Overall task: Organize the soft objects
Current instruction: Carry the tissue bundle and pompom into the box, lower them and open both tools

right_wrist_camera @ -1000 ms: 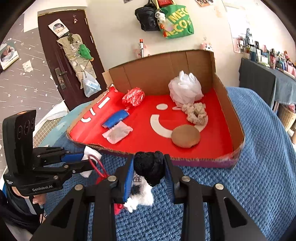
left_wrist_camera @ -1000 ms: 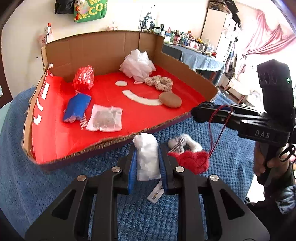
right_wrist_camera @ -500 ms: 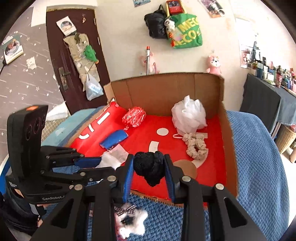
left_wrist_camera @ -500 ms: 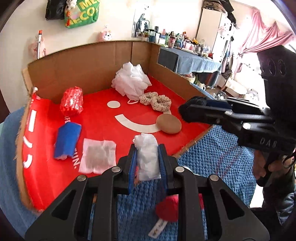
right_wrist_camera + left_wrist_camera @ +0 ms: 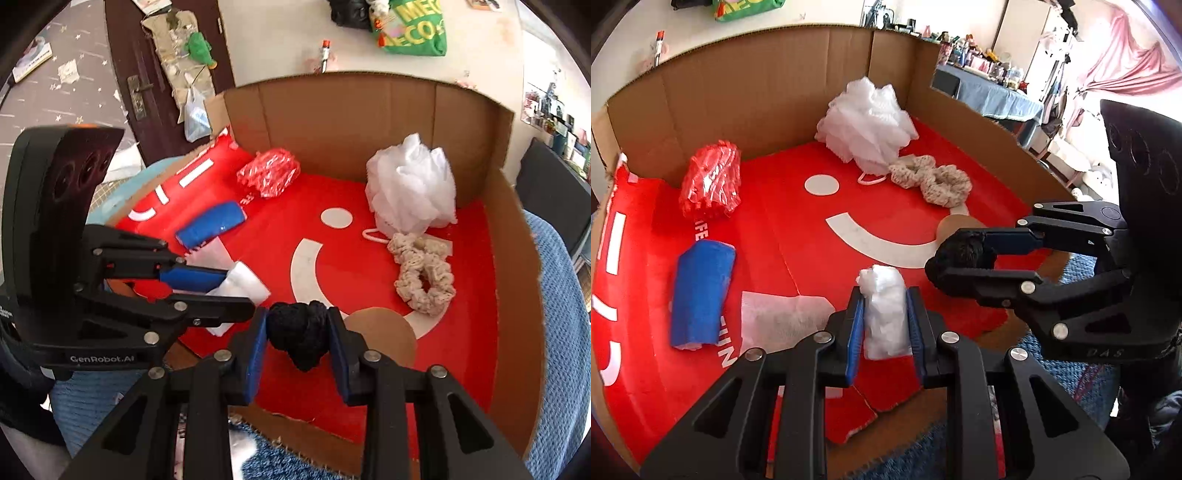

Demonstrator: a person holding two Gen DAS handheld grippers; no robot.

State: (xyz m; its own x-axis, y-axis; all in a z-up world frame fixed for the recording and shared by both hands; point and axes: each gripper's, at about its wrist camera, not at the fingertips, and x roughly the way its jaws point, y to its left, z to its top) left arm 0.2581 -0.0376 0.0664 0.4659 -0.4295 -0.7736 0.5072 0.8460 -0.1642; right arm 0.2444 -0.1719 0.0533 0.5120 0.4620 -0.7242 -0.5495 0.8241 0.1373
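Note:
My left gripper (image 5: pixel 885 314) is shut on a white soft wad (image 5: pixel 884 310) and holds it over the front of the red-lined cardboard box (image 5: pixel 768 92). My right gripper (image 5: pixel 299 339) is shut on a black knitted ball (image 5: pixel 301 334), also over the box's front edge. The right gripper also shows in the left wrist view (image 5: pixel 964 258), just right of the wad. The left gripper shows in the right wrist view (image 5: pixel 221 286) with the white wad (image 5: pixel 243 284).
In the box lie a white mesh puff (image 5: pixel 868 122), a beige scrunchie (image 5: pixel 934 179), a red mesh bundle (image 5: pixel 711 181), a blue roll (image 5: pixel 700 293), a clear packet (image 5: pixel 779 321) and a brown round pad (image 5: pixel 380 334). The box stands on a blue blanket (image 5: pixel 561 314).
Both grippers have moved forward from above the blue blanket to above the box floor, each still holding its object. The red and white items on the blanket have dropped out of view.

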